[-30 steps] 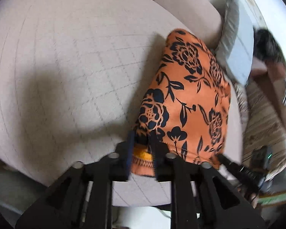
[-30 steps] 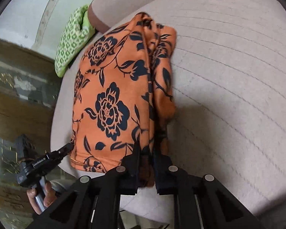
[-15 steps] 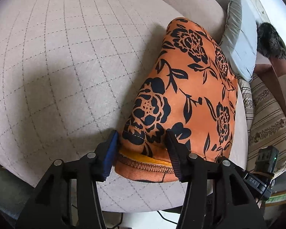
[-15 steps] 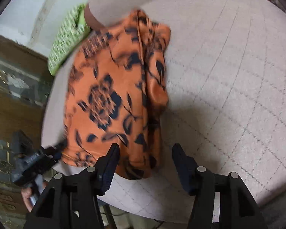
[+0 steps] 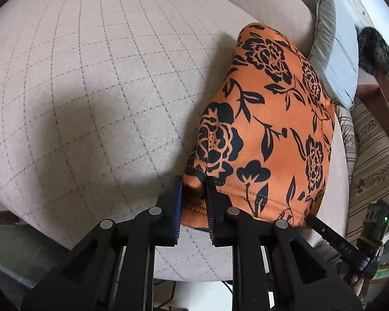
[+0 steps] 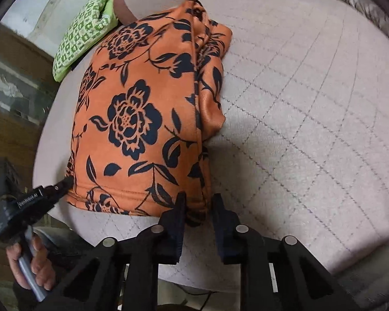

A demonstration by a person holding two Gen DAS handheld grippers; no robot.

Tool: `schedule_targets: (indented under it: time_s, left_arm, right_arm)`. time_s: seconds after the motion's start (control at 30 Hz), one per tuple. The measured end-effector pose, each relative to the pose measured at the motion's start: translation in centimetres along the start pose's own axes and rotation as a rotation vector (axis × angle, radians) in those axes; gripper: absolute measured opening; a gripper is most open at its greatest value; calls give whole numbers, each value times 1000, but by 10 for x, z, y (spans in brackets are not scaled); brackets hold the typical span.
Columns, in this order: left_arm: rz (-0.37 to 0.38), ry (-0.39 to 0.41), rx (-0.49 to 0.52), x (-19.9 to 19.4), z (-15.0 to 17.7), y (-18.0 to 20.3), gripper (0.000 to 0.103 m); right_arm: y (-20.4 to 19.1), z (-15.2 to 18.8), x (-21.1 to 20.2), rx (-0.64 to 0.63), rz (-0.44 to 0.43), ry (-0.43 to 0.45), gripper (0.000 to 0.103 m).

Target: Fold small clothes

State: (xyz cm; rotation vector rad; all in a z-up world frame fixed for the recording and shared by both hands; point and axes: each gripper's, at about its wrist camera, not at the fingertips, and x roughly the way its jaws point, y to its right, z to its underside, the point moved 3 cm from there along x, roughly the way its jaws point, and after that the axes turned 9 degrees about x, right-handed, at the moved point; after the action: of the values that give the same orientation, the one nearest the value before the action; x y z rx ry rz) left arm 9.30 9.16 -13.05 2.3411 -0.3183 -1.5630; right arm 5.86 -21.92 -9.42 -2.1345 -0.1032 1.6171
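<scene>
An orange garment with black flowers (image 5: 267, 129) lies folded lengthwise on a quilted beige cushion (image 5: 77, 90). My left gripper (image 5: 193, 184) is closing its jaws on the garment's near left hem corner, and bunched fabric fills the gap between the pads. In the right wrist view the same garment (image 6: 142, 119) stretches away from me. My right gripper (image 6: 199, 197) is closing on its near right corner, where the folded edge sits between the pads. The left gripper (image 6: 63, 182) shows there at the other near corner, held by a hand (image 6: 26, 264).
A green patterned cloth (image 6: 83, 33) lies past the garment's far left end. A grey pillow (image 5: 334, 46) and a striped fabric (image 5: 370, 155) sit to the right of the cushion. The cushion's (image 6: 311, 103) front edge runs just under both grippers.
Both grippers let go of the hem corners and stood open half a second ago. Now both have closed again on the near corners. The garment lies flatter than before.
</scene>
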Motion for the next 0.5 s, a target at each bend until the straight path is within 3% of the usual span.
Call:
schedule_targets:
  time_s: [0.13, 0.23, 0.3, 0.33, 0.37, 0.4, 0.47, 0.5]
  left_arm:
    - [130, 17, -30, -12, 4, 5, 17]
    - [181, 67, -76, -24, 6, 0, 31]
    - [172, 126, -89, -36, 5, 0, 32]
    - [161, 155, -80, -42, 6, 0, 40]
    - [153, 176, -68, -46, 5, 3, 56]
    - [134, 192, -50, -47, 6, 7, 63]
    - [102, 178, -21, -39, 4, 14, 67]
    - [90, 150, -4, -31, 2, 15, 67]
  right_arm:
    - [9, -2, -1, 60, -52, -13, 19]
    - [15, -4, -16, 114, -126, 12, 19]
    - [19, -1, -29, 138, -167, 46, 19]
    - [20, 1, -35, 143, -182, 71, 19]
    - [23, 5, -42, 147, -191, 108, 20]
    - [23, 7, -45, 148, -196, 129, 21]
    - [22, 5, -47, 147, -211, 148, 29]
    - [20, 4, -44, 144, -219, 144, 41]
